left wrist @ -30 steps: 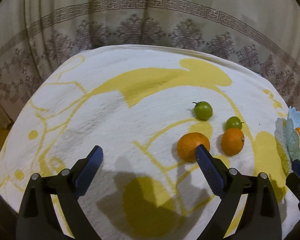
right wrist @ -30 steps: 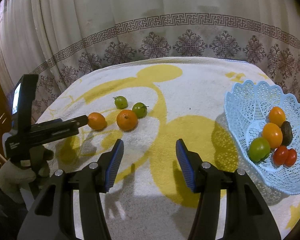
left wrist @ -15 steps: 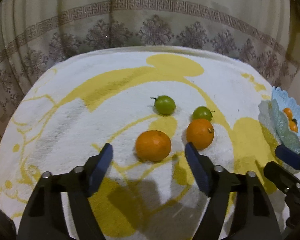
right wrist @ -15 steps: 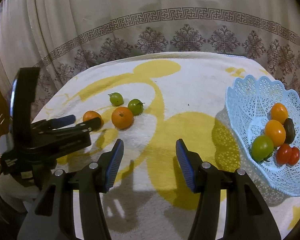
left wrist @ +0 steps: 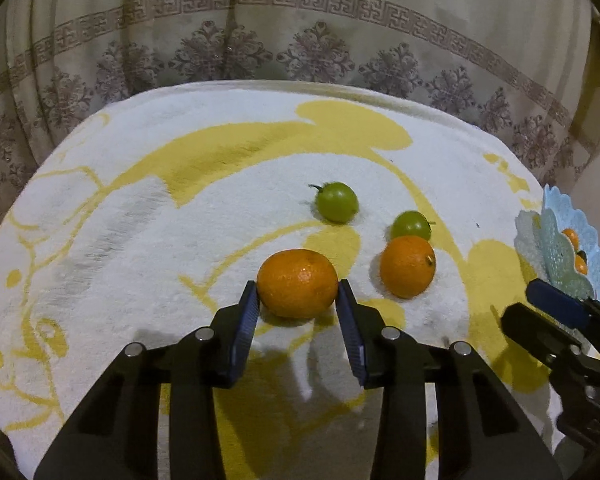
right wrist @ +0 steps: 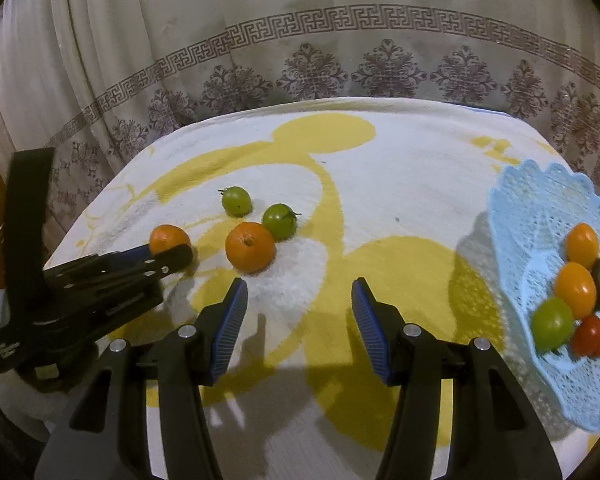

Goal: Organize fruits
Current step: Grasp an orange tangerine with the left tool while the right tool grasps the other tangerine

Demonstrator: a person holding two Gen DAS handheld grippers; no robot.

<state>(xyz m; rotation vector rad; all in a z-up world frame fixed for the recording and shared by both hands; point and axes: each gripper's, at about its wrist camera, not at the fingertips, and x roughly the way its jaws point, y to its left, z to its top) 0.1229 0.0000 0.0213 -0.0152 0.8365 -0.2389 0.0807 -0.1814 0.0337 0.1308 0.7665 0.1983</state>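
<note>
Now left gripper (left wrist: 297,294) jaws just closed on orange (left wrist: 297,283), right gripper (right wrist: 299,286) jaws apart, no legible writing.

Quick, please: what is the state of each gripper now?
Left gripper: jaws just closed onto the orange, pads on both its sides.
Right gripper: open, holding nothing.

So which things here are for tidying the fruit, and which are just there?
For the job: orange in the left claw; second orange; two green tomatoes; blue basket; right claw, open and empty.

Just there: yellow-and-white cloth; curtain.
</note>
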